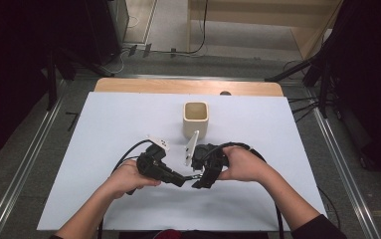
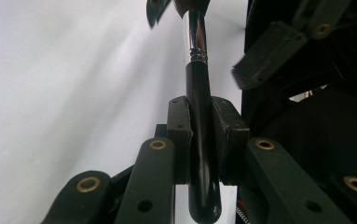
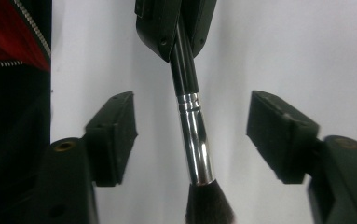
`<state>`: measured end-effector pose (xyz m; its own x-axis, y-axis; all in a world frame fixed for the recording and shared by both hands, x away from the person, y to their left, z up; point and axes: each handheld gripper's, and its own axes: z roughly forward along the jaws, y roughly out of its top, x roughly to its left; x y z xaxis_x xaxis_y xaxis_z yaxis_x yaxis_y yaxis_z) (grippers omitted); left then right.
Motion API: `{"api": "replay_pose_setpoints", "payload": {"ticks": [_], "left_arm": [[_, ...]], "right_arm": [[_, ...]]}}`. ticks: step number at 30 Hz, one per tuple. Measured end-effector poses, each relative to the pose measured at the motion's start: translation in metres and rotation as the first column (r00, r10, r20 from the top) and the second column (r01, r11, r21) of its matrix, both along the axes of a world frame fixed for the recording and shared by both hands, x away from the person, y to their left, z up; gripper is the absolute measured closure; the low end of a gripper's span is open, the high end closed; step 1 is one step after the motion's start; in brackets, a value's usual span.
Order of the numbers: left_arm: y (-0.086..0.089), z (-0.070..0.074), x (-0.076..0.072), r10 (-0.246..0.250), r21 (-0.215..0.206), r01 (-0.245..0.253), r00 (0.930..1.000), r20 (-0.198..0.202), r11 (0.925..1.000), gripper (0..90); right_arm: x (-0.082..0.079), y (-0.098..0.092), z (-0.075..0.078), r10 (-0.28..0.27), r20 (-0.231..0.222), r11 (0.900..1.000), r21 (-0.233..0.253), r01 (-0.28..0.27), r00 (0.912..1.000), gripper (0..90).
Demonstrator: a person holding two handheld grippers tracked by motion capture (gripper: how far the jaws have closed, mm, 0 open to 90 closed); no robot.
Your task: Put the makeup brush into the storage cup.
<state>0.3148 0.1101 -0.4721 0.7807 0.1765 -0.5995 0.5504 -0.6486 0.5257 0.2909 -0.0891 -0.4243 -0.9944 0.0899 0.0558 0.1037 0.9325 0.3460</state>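
- While it hangs above the white counter (image 1: 103, 124), a black-handled makeup brush (image 3: 192, 135) sits pinched in the left gripper (image 2: 199, 135) jaws.
- The right gripper (image 3: 192, 135) has its jaws spread either side of the brush's silver ferrule.
- A cream square cup (image 1: 196, 119) stands just behind.

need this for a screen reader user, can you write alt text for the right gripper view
A makeup brush, black handle and shiny metal ferrule with dark bristles at the bottom edge, hangs between the wide-open black jaws of the right gripper, touching neither. At the top, the left gripper is clamped on the brush's handle, over a white table.
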Motion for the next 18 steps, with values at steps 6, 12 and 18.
{"api": "replay_pose_setpoints", "payload": {"ticks": [6,12,18], "left_arm": [[0.002,-0.001,0.001,0.029,-0.006,-0.029,0.9996,-0.001,0.9996,79.2],[0.006,-0.001,0.004,0.102,-0.011,-0.101,0.9947,0.016,0.9948,79.2],[0.009,-0.001,0.005,0.145,-0.016,-0.145,0.989,0.026,0.9893,79.1]], "right_arm": [[0.0,-0.012,0.003,-0.081,-0.026,0.993,0.083,0.083,0.9964,22.6],[-0.001,-0.026,0.006,-0.187,-0.045,0.966,0.171,0.192,0.9812,15.6],[0.0,-0.035,0.007,-0.268,-0.049,0.938,0.215,0.273,0.9621,14.6]]}}
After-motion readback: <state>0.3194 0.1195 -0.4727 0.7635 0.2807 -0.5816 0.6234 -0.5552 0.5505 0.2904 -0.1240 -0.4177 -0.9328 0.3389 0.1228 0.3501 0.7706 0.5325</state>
